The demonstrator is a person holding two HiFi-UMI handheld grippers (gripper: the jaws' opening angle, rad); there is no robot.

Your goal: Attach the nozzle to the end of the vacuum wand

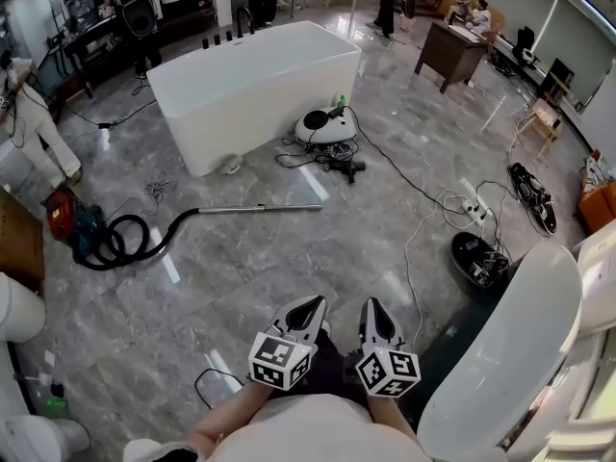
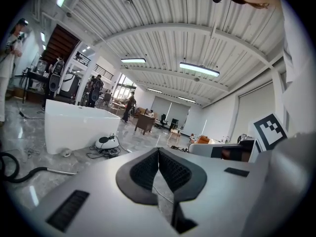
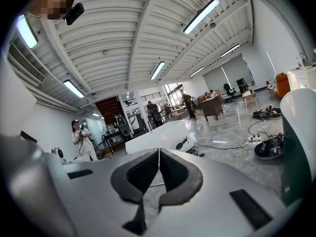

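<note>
The vacuum wand (image 1: 260, 208), a thin metal tube, lies on the grey marble floor, and a black hose (image 1: 125, 239) joins it to a red vacuum (image 1: 65, 216) at the left. A black part (image 1: 344, 166), perhaps the nozzle, lies on the floor beside a white machine (image 1: 322, 126), past the wand's free end. My left gripper (image 1: 306, 308) and right gripper (image 1: 373, 308) are side by side low in the head view, well short of the wand. Both are shut and empty. In the left gripper view the left gripper (image 2: 158, 149) points over the floor with the wand (image 2: 59, 171) at lower left. The right gripper (image 3: 159, 150) points toward a white tub.
A large white tub (image 1: 250, 80) stands behind the wand. Cables and a power strip (image 1: 474, 210) trail across the floor on the right, near a round black device (image 1: 478, 258). Another white tub (image 1: 510, 354) is close at my right. A person (image 1: 29, 114) stands far left.
</note>
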